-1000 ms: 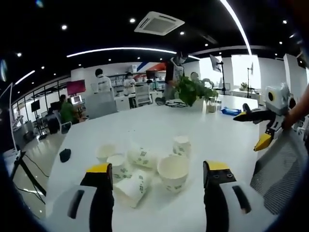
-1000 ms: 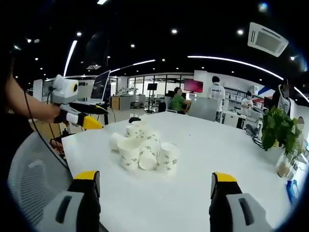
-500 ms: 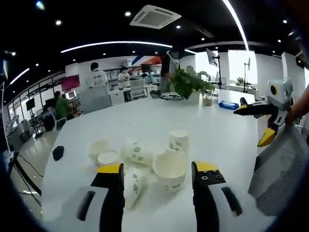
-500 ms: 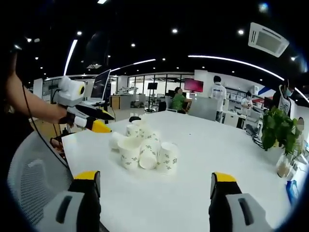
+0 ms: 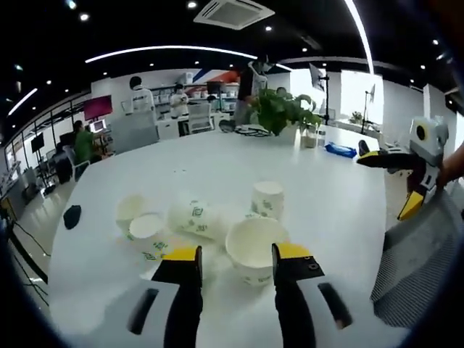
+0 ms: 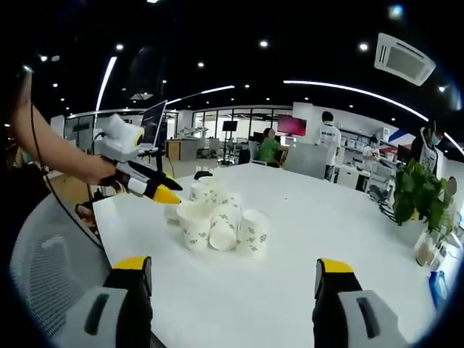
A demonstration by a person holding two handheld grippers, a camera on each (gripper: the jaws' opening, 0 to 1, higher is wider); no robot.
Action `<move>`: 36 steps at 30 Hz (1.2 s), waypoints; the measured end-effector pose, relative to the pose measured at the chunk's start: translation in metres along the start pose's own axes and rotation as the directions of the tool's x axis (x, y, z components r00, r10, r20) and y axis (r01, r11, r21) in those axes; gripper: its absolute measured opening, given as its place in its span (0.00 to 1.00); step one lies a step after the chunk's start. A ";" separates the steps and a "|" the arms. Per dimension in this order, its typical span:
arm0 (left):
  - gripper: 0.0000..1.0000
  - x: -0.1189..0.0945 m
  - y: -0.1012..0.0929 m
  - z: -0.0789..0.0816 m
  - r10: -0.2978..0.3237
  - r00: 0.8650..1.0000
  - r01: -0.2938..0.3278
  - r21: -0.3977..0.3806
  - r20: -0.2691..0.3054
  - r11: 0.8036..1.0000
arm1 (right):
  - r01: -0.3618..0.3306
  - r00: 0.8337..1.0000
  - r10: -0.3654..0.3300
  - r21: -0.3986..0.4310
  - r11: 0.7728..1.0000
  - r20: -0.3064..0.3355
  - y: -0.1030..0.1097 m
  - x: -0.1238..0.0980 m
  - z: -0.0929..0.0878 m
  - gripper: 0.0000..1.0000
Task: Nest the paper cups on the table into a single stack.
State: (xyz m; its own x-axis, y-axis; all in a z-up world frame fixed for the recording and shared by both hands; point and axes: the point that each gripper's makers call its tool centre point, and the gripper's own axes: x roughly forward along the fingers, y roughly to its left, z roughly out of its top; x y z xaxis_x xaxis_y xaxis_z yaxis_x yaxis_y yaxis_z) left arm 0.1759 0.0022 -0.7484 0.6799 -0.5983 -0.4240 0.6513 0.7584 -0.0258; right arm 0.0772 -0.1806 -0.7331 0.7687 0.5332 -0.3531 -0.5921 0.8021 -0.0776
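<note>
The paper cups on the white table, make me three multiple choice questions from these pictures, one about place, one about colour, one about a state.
1. Where is the potted plant relative to the paper cups?
A. Farther back on the white table
B. Among the cups
C. On the floor

2. What colour are the left gripper fingertips?
A. Red
B. Yellow
C. Blue

3. How is the upright cup nearest the left gripper?
A. Nested inside another cup
B. Flattened
C. Standing alone, mouth up

Answers: 1 A, the plant stands at the table's far side beyond the cups. 2 B, yellow tips cap the black jaws. 3 C, its open rim faces upward and its inside shows empty.
</note>
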 end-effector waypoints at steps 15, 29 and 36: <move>0.27 0.022 0.007 -0.009 0.001 0.998 -0.008 -0.122 -0.057 0.992 | 0.014 1.000 -0.014 0.013 1.000 -0.014 -0.003 0.000 -0.002 0.92; 0.13 0.041 0.009 -0.012 0.002 0.996 -0.016 -0.145 -0.092 0.989 | 0.023 1.000 -0.023 0.025 0.999 -0.012 -0.005 -0.001 -0.001 0.91; 0.05 0.044 0.008 -0.015 -0.008 0.994 -0.007 -0.139 -0.109 0.990 | 0.024 1.000 -0.023 0.028 0.999 -0.013 -0.006 -0.001 -0.001 0.91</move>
State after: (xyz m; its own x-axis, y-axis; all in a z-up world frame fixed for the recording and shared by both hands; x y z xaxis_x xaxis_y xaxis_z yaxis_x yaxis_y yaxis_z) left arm 0.2060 -0.0146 -0.7814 0.6337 -0.5728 -0.5199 0.5932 0.7912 -0.1487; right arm 0.0800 -0.1861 -0.7338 0.7792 0.5110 -0.3630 -0.5668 0.8216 -0.0602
